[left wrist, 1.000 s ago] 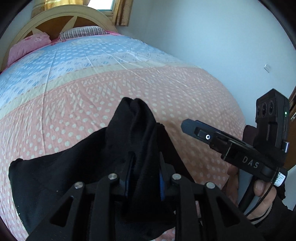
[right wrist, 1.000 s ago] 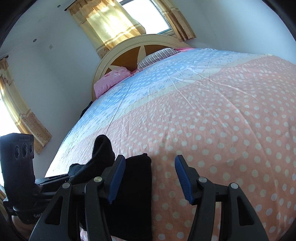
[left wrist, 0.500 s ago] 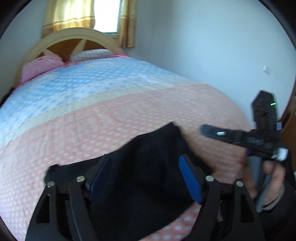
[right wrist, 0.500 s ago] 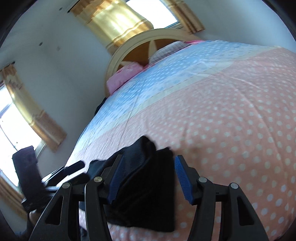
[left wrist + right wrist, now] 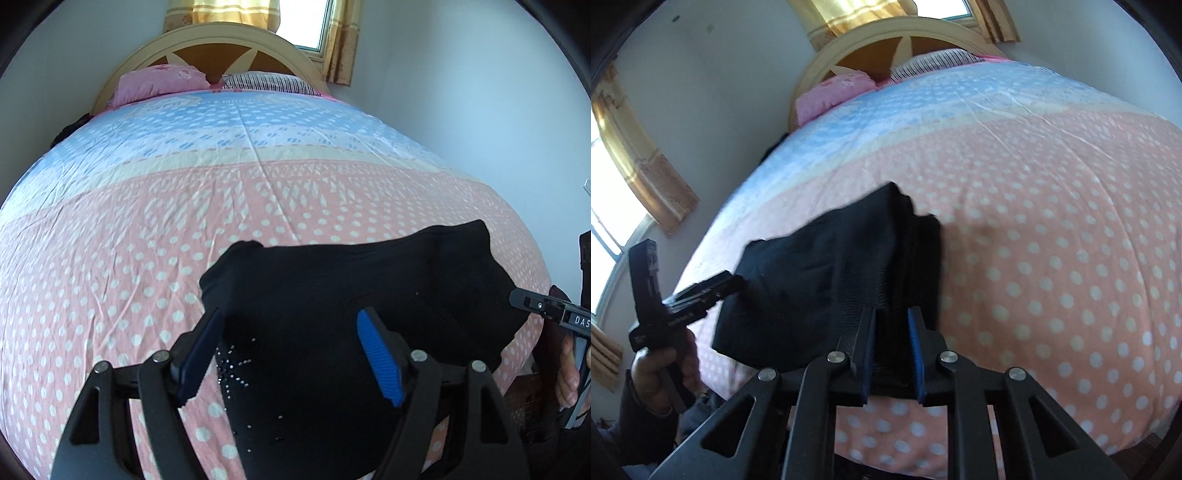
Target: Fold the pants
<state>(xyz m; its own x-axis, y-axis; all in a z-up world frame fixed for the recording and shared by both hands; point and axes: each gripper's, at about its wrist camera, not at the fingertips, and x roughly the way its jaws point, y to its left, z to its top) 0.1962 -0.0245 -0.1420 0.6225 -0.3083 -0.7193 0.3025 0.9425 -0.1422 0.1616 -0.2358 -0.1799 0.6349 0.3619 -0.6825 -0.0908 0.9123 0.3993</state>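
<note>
Black pants (image 5: 369, 280) lie in a folded heap on the pink dotted quilt (image 5: 147, 258), near the bed's front edge. My left gripper (image 5: 291, 317) hovers over their left part, open, its blue pads apart and pressing on nothing. In the right wrist view the pants (image 5: 812, 280) reach left from my right gripper (image 5: 892, 312), whose jaws are closing with the thick folded right edge pinched between the pads. The left gripper's fingertips (image 5: 727, 282) show at the pants' left edge there. The right gripper's body (image 5: 546, 314) is at the left view's right border, held by a hand.
The quilt turns blue toward a wooden headboard (image 5: 221, 48) with a pink pillow (image 5: 159, 81) and a striped pillow (image 5: 266, 81). A white wall (image 5: 461, 110) runs along the bed's right side. Curtained windows (image 5: 624, 177) are on the left wall.
My left gripper opened and let go of the raised pants, which now lie lower on the quilt. My right gripper moved onto their right edge and closed on it.
</note>
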